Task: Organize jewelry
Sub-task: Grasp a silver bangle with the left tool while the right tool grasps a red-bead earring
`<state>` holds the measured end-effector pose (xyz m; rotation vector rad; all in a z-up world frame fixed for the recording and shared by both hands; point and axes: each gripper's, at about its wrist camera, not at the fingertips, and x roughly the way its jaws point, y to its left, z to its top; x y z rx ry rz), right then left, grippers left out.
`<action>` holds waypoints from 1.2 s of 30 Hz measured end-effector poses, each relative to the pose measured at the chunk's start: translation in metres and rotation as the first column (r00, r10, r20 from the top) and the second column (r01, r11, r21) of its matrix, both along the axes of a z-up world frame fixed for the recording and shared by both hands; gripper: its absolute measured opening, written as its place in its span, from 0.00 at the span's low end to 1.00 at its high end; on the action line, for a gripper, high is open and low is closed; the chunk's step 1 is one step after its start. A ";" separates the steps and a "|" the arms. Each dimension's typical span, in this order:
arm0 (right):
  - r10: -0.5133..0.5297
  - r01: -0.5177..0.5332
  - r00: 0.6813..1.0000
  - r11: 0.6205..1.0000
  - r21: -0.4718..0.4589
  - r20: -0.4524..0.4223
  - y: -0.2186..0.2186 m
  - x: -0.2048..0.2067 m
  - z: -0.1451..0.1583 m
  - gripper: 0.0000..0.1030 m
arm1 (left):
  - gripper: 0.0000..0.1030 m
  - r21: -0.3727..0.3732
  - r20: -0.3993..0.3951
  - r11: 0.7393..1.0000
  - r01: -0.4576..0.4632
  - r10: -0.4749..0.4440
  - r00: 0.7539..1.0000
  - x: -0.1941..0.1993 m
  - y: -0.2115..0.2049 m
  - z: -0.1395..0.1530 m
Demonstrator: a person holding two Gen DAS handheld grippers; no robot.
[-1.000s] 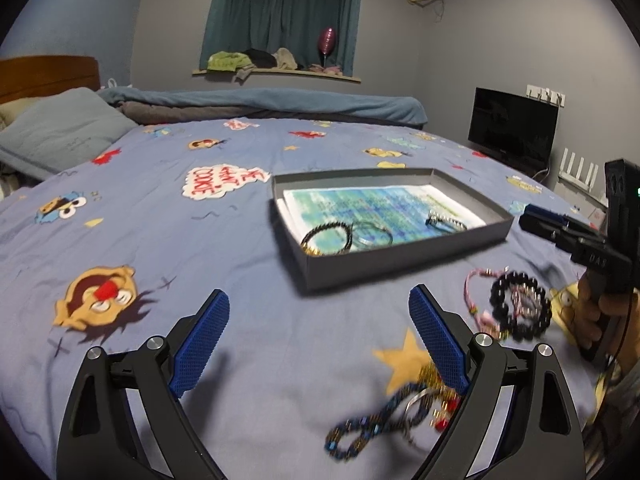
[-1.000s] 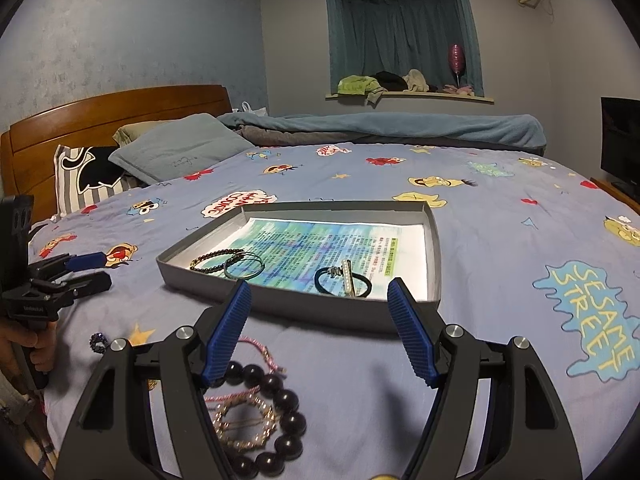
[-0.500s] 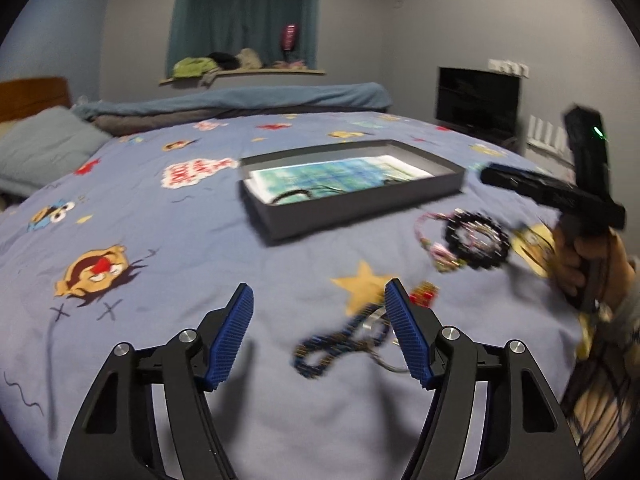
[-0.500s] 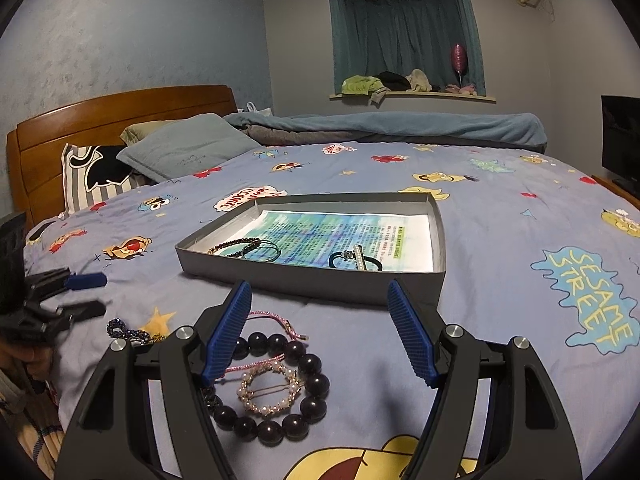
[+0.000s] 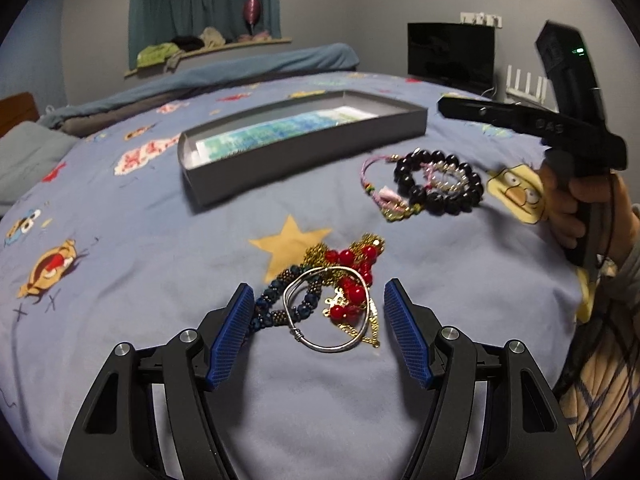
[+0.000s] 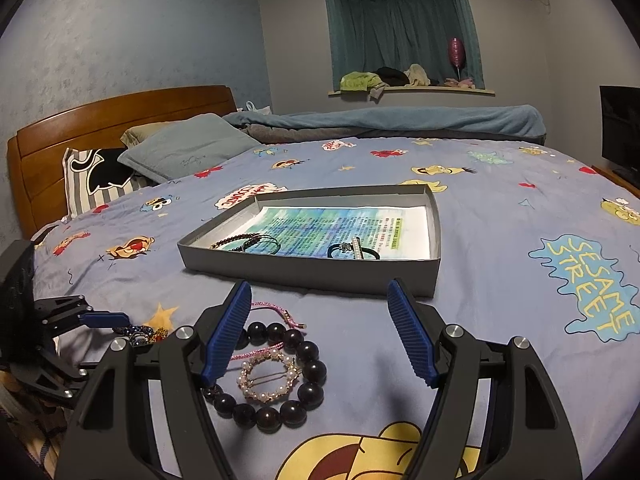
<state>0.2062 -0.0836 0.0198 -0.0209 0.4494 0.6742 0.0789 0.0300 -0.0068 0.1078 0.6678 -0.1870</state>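
Note:
My left gripper (image 5: 319, 300) is open and low over the bedspread, its blue pads either side of a tangled pile: a silver bangle (image 5: 320, 314), red beads (image 5: 352, 276), a dark blue beaded bracelet (image 5: 276, 300) and gold chain. Neither pad touches the pile. My right gripper (image 6: 319, 292) is open and holds nothing. Under its left finger lie a black bead bracelet (image 6: 308, 350), a pearl ring brooch (image 6: 268, 378) and a pink cord bracelet (image 6: 276, 310). The grey box (image 6: 304, 276) beyond holds thin bracelets (image 6: 248, 240) and a black hair tie (image 6: 354, 250).
A printed blue-green sheet (image 6: 340, 224) lines the box. Pillows (image 6: 188, 148) and a wooden headboard (image 6: 120, 112) lie far left, a rolled blanket (image 6: 400, 120) along the far side. A hand (image 5: 568, 208) holds the right gripper near the bed's right edge; a dark TV (image 5: 450, 50) stands behind.
My left gripper has swung right and down onto the tangled pile, and its jaws have narrowed around it. The right gripper drew back slightly from the box, then stayed still.

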 end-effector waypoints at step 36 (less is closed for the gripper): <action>0.342 -0.347 0.938 0.920 -0.183 -0.061 0.119 -0.074 -0.029 0.65 | 0.46 -0.110 0.103 0.978 -0.176 0.188 0.977 -0.019 0.057 0.026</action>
